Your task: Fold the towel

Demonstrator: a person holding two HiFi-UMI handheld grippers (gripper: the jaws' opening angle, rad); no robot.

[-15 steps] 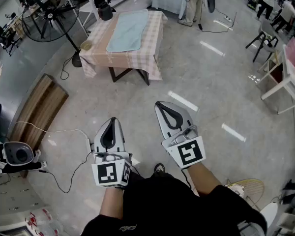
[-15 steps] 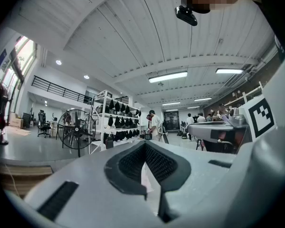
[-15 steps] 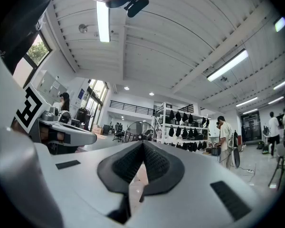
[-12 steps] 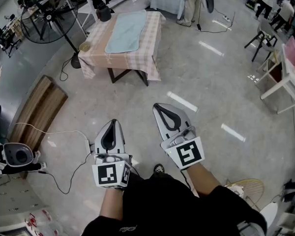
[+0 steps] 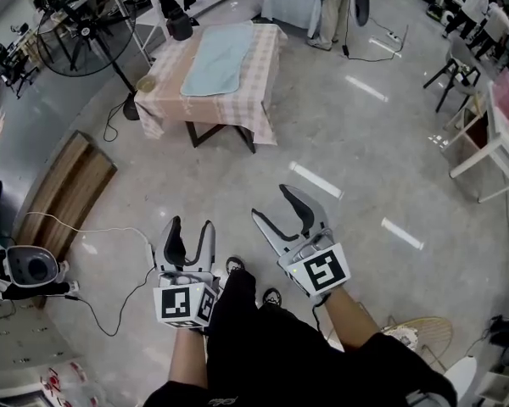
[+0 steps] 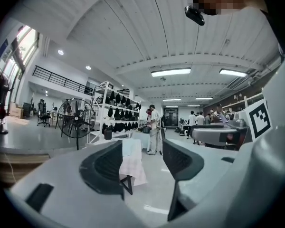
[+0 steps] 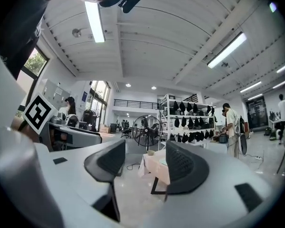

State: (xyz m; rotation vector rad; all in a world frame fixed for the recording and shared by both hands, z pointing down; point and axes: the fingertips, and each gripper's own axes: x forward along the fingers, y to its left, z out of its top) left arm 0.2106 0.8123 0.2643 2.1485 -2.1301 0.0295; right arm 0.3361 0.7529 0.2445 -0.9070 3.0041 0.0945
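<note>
In the head view your forearms reach forward side by side above the floor, the left gripper (image 5: 192, 227) pointing straight ahead and the right gripper (image 5: 269, 200) angled a little leftward, both with jaws spread and empty, while the towel (image 5: 216, 58) lies flat on the table (image 5: 237, 100) well ahead of you. In the left gripper view the gripper (image 6: 142, 158) sits level, jaws apart, the far table and towel showing through the gap. In the right gripper view the gripper (image 7: 145, 163) is level too, jaws apart with nothing held, the table beyond them.
</note>
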